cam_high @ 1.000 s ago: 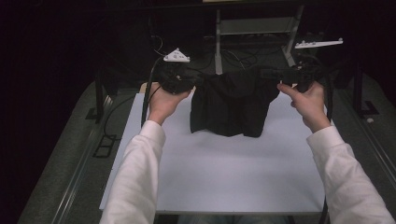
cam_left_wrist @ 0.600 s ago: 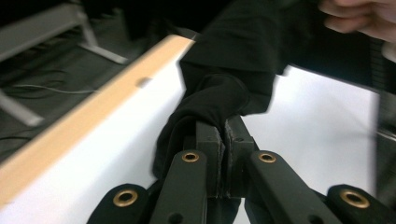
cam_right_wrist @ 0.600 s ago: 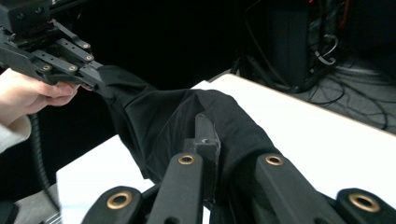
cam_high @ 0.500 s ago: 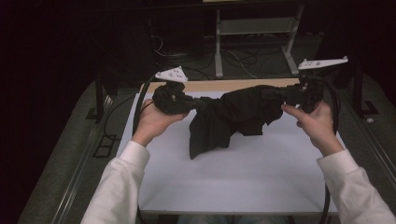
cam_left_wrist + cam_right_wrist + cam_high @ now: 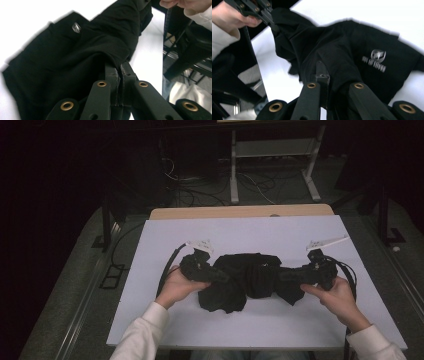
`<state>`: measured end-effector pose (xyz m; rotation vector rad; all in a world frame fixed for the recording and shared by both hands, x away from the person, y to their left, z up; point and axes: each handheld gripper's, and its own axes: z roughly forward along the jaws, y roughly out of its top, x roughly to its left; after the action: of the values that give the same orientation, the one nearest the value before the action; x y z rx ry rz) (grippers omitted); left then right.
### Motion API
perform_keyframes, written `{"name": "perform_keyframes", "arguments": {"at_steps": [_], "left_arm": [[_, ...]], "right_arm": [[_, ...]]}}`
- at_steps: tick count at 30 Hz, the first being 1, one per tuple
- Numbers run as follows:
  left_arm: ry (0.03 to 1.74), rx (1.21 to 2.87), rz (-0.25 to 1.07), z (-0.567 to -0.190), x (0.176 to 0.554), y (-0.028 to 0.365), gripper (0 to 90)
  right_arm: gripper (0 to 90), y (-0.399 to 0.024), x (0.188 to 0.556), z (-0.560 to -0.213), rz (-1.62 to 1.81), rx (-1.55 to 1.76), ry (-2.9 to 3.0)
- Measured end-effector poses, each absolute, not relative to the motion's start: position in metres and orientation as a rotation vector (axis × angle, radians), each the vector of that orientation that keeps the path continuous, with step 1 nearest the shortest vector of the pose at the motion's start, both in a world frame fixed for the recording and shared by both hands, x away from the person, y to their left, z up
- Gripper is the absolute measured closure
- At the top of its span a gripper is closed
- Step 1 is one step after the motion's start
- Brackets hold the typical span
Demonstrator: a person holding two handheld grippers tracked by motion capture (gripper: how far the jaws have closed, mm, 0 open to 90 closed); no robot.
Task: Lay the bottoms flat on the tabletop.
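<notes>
A second ago the black garment (image 5: 246, 281) hung in the air; now it lies bunched mid-counter (image 5: 260, 232); left hand-held gripper (image 5: 218, 274) and right hand-held gripper (image 5: 284, 274) still pinch its ends; laying-down looks nearly done; release and smoothing probably remain.

Black garment (image 5: 352, 57) hides right gripper's (image 5: 329, 82) fingertips; logo lettering blurred

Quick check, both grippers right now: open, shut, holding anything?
Left gripper: shut on the black garment, pinching a fold of its edge.
Right gripper: shut on the black garment at its other end.
</notes>
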<state>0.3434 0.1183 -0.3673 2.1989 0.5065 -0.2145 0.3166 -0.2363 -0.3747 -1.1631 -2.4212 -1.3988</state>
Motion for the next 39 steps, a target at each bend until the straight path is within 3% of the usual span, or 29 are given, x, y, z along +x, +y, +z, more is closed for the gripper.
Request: {"name": "perform_keyframes", "arguments": {"at_steps": [10, 25, 31, 39], "left_arm": [[0.465, 2.286, -0.379, -0.406, 0.315, 0.104, 85.8], [0.414, 2.371, -0.477, -0.434, 0.288, 0.102, 85.6], [0.409, 2.371, -0.469, -0.436, 0.281, 0.110, 85.6], [0.412, 2.337, -0.428, -0.432, 0.281, 0.119, 85.6]], "right_arm": [[82.6, -0.244, 0.287, -0.422, -1.240, -1.149, -2.364], [80.2, -0.243, 0.260, -0.444, -1.058, -1.111, -2.368], [59.6, -0.249, 0.253, -0.432, -1.068, -1.141, -2.401], [43.1, -0.266, 0.271, -0.399, -1.260, -1.247, -2.426]]}}
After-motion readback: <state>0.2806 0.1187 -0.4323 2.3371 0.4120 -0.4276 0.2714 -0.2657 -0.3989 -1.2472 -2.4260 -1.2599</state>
